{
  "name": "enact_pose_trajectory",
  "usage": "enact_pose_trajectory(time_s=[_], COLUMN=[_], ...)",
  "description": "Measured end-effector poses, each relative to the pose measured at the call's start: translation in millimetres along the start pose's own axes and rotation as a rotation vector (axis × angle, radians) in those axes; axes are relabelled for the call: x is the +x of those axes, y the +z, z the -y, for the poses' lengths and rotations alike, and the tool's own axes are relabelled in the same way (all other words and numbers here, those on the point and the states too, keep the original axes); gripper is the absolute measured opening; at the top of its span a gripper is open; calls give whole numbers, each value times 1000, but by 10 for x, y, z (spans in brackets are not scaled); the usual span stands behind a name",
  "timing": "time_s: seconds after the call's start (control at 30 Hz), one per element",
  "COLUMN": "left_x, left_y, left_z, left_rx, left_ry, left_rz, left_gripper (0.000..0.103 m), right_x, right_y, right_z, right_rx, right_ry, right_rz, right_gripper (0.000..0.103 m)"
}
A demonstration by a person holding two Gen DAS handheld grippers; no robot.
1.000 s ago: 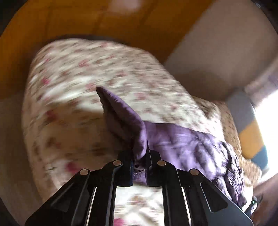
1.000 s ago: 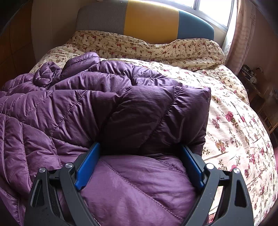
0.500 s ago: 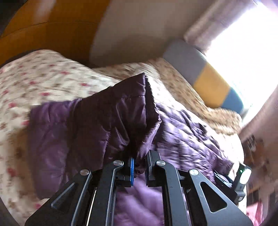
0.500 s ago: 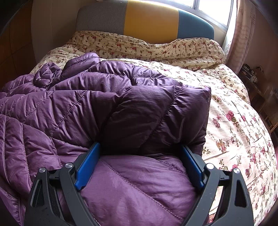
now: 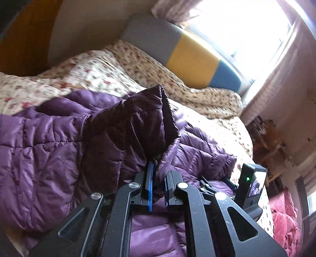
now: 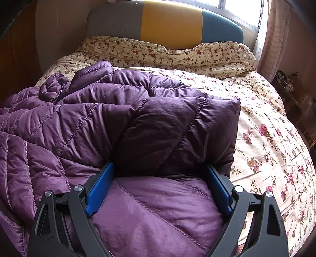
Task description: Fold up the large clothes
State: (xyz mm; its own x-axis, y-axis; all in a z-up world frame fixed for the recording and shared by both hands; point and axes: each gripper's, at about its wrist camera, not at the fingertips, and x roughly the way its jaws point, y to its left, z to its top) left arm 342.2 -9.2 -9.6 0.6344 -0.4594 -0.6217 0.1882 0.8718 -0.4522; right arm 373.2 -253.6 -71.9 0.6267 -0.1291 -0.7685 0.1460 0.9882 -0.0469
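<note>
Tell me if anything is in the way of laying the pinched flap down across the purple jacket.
Nothing loose lies on the jacket. The one thing on it is the right tool, open and resting on the near folded part, beside the left tool that is pinching the flap.

A bed fills the room, spread with a cream floral quilt (image 6: 266, 138). At its head, a padded headboard (image 6: 169, 19) in grey, yellow and teal panels. Behind it a window (image 6: 241, 9) blazes with daylight, a pale pink curtain (image 6: 274, 39) hanging to the right. Wood panelling (image 5: 23, 39) on the left; possibly a cluttered shelf (image 6: 286, 85) far right.
</note>
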Motion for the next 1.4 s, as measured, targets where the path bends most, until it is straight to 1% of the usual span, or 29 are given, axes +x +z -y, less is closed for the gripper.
enact_pose_trajectory(time_s=[0.17, 0.27, 0.33, 0.4, 0.43, 0.47, 0.5, 0.57, 0.7, 0.83, 0.93, 1.0, 1.03, 1.07, 1.1, 1.17, 1.2, 1.23, 1.27, 1.3, 1.33, 1.37, 1.4], left_x=[299, 408, 454, 432, 421, 399, 371, 306, 129, -13, -109, -144, -157, -172, -181, -220, -240, -266, -293, -324, -355, -371, -386], left_y=[-93, -150, -176, -197, -205, -200, -203, -215, -253, -292, -331, -353, -365, -377, -386, -404, -406, -409, -412, -414, -416, -417, -414], left_z=[200, 243, 233, 199, 194, 184, 180, 160, 92, 16, -42, -89, -120, -157, -186, -238, -254, -273, -295, -317, -348, -362, -385], left_rx=[46, 55, 50, 48, 51, 54, 58, 56, 64, 69, 81, 73, 68, 61, 52, 40, 40, 40, 41, 42, 40, 39, 37], left_ry=[-53, -56, -57, -56, -62, -60, -59, -61, -48, -35, 4, 47, 66, 80, 83, 97, 101, 106, 118, 126, 130, 135, 141], left_rz=[-55, -74, -88, -98, -99, -97, -91, -82, -60, -43, -24, -16, -13, -11, -10, -5, 0, 4, 10, 17, 20, 22, 24], left_gripper=[8, 8, 10, 23, 27, 34, 37, 40, 40, 40, 40, 40, 40, 40, 40, 40, 40, 40, 40, 40, 40, 40, 40], right_x=[8, 9, 9, 8, 7, 7, 9, 23, 4, -34, -154, -272, -316, -372, -391, -465, -488, -494, -515, -528, -517, -494, -472], right_y=[10, 10, 14, 11, 4, 6, 15, 23, 70, 130, 184, 228, 235, 256, 265, 289, 298, 302, 314, 324, 332, 331, 325], right_z=[2, 6, 6, 8, 18, 19, 15, -2, -33, -47, -44, -93, -106, -167, -204, -357, -449, -507, -629, -719, -867, -954, -1083], right_rx=[3, 2, 3, 1, 2, 2, 0, -2, -8, 9, 50, 67, 73, 83, 87, 84, 88, 93, 99, 101, 115, 114, 95], right_ry=[5, 5, 5, 3, 4, 4, 3, 2, -3, 5, 37, 92, 117, 198, 239, 329, 403, 449, 516, 552, 617, 637, 619], right_rz=[-1, -1, -1, -2, -1, -2, -5, -9, -18, -26, -5, 14, 19, 15, 6, -1, -18, -34, -51, -59, -88, -110, -123], right_gripper=[90, 90, 90, 90, 90, 90, 90, 90, 89, 86, 82, 81, 77, 69, 68, 68, 68, 68, 68, 68, 68, 68, 68])
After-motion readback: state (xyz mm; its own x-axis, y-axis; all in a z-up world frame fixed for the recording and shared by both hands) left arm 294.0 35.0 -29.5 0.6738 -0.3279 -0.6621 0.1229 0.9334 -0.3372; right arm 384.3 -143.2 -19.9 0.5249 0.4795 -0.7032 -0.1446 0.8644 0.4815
